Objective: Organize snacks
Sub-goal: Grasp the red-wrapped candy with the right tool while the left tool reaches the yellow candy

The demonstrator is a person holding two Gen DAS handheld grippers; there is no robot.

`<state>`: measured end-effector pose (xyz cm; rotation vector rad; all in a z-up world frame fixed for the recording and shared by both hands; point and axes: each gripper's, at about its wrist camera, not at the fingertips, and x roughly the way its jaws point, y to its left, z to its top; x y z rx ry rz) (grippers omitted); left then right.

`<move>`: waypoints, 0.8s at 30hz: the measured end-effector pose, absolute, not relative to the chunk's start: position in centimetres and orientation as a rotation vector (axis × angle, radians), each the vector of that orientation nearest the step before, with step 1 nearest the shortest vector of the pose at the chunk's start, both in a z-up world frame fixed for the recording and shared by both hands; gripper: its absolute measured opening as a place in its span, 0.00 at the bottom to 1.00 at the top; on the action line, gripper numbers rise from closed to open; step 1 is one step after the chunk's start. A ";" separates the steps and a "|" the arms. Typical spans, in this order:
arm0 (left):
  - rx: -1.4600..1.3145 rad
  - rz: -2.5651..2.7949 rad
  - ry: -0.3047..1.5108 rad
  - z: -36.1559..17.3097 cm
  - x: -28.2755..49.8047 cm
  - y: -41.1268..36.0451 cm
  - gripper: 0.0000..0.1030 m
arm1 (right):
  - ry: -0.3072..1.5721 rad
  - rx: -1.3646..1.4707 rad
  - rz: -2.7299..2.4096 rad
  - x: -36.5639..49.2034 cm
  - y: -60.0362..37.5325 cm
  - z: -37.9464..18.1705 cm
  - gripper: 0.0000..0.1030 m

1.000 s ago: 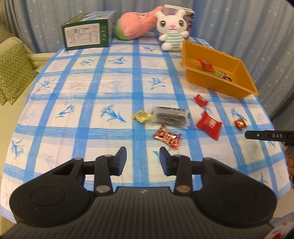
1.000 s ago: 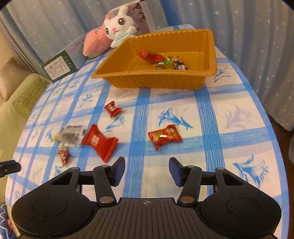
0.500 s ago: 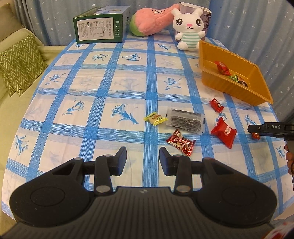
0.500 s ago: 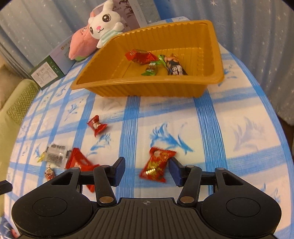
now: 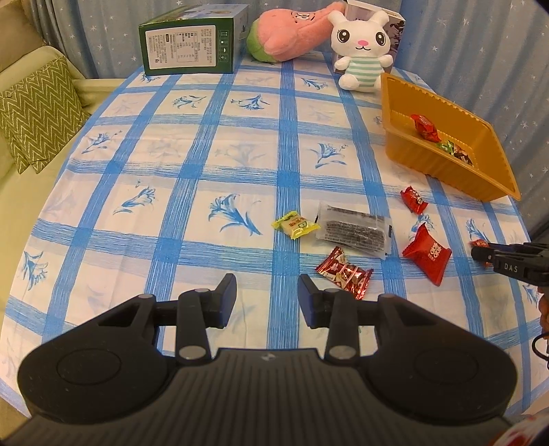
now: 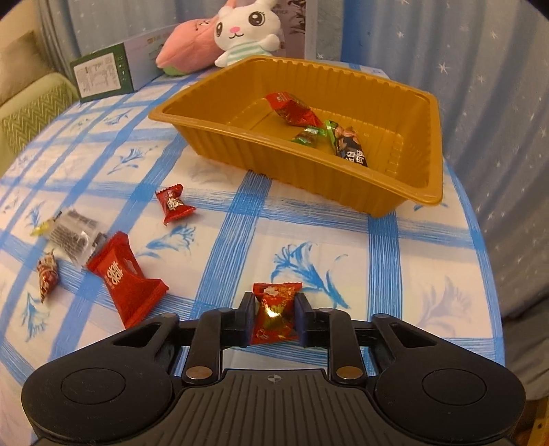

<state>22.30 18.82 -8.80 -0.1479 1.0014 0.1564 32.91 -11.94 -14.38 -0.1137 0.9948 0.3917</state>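
Fingers of the left gripper (image 5: 267, 296) stand apart with nothing between them, low over the desk (image 5: 144, 164) and its blue-checked cloth.

Left wrist view:
- Nearest loose snack: red foil candy (image 5: 344, 272), just beyond the right-hand finger, not touched. Probably the left hand's next pick.
- Beyond it: clear packet of dark snack (image 5: 355, 229), with a yellow candy (image 5: 295, 224) touching its left end.
- Further right: large red packet (image 5: 427, 253) and small red candy (image 5: 414, 199), both still on the cloth.
- Orange tray (image 5: 442, 175) sits at the far right edge, already holding a few wrapped pieces; evidently the collecting place.
- Right gripper (image 5: 480, 253) enters from the right edge, its tip down at a red wrapper.
- Green box (image 5: 190, 44), pink plush (image 5: 291, 29) and white rabbit plush (image 5: 362, 46) line the far side, clear of the work.

Right wrist view:
- Right gripper's fingers (image 6: 302, 319) are closing on a red-and-gold candy (image 6: 274, 314); both pads sit against its sides, wrapper upright between them, still down at the cloth.
- Grip is taken across the candy's middle, likely so the twisted ends do not slip out.
- Tray lies straight ahead, rim low and open toward the gripper: a short carry, by my judgement.
- Five snacks remain loose to the left.
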 end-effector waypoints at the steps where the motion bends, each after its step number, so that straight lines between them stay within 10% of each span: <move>1: -0.149 0.155 1.000 -8.9 22.5 18.8 0.34 | 0.993 -0.115 0.394 32.9 -12.0 -14.4 0.22; 24: -0.187 0.199 1.000 -12.3 31.4 18.3 0.34 | 0.977 -0.041 0.344 33.5 -15.3 -13.3 0.21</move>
